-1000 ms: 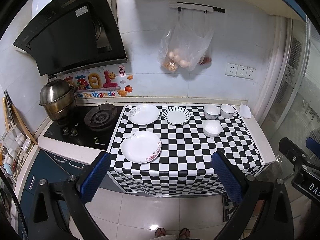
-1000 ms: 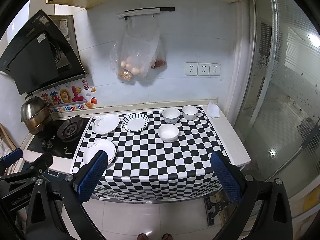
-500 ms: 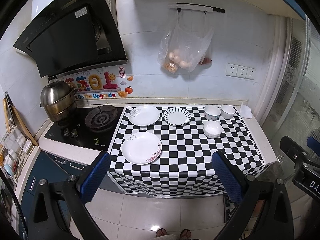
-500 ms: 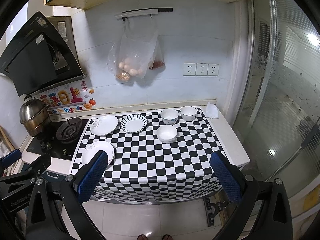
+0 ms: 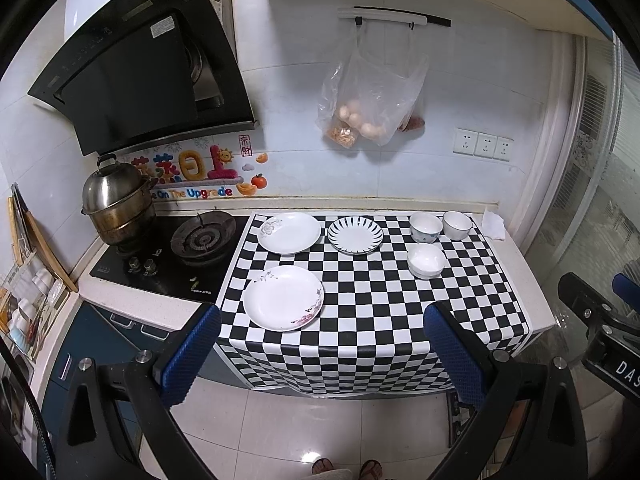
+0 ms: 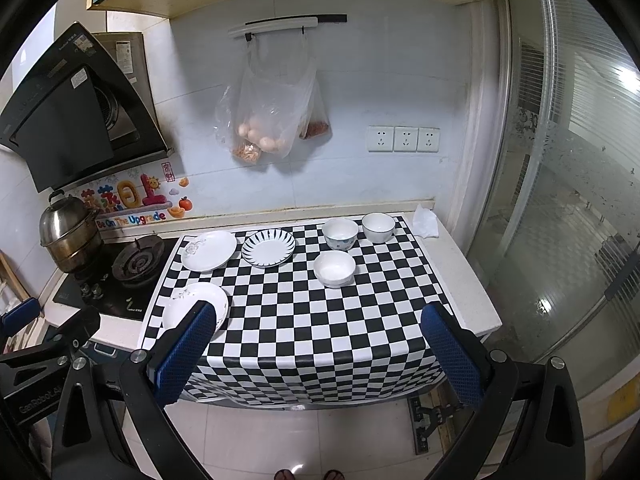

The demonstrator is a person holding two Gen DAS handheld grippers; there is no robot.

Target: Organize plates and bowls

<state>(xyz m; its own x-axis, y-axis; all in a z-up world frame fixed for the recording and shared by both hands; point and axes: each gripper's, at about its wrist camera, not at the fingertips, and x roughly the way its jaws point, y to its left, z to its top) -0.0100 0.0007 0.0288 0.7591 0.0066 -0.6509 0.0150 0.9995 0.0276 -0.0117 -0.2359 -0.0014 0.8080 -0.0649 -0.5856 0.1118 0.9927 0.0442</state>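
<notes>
On the checkered cloth (image 5: 360, 292) lie three plates: a flowered one (image 5: 283, 298) at the front left, another white one (image 5: 289, 233) behind it, and a blue-striped one (image 5: 355, 235) beside that. Three bowls stand to the right: a plain white bowl (image 5: 426, 260), a dotted bowl (image 5: 425, 225) and a white bowl (image 5: 457, 224) at the back. My left gripper (image 5: 322, 344) is open, back from the counter edge and above the floor. The right gripper (image 6: 316, 340) is open too, equally far back. Its left pad (image 6: 184, 354) hides part of the front plate (image 6: 188, 308).
A gas hob (image 5: 176, 254) with a steel pot (image 5: 116, 208) is left of the cloth. Plastic bags of food (image 5: 368, 112) hang on the wall. A crumpled tissue (image 5: 494, 226) lies at the counter's right end. A glass door (image 6: 560, 200) stands on the right. Sandalled feet (image 5: 346, 468) show on the tiled floor.
Both views have drifted slightly, the counter sitting a little lower and left in the right wrist view. Plates and bowls have not moved, and both grippers stay open.
</notes>
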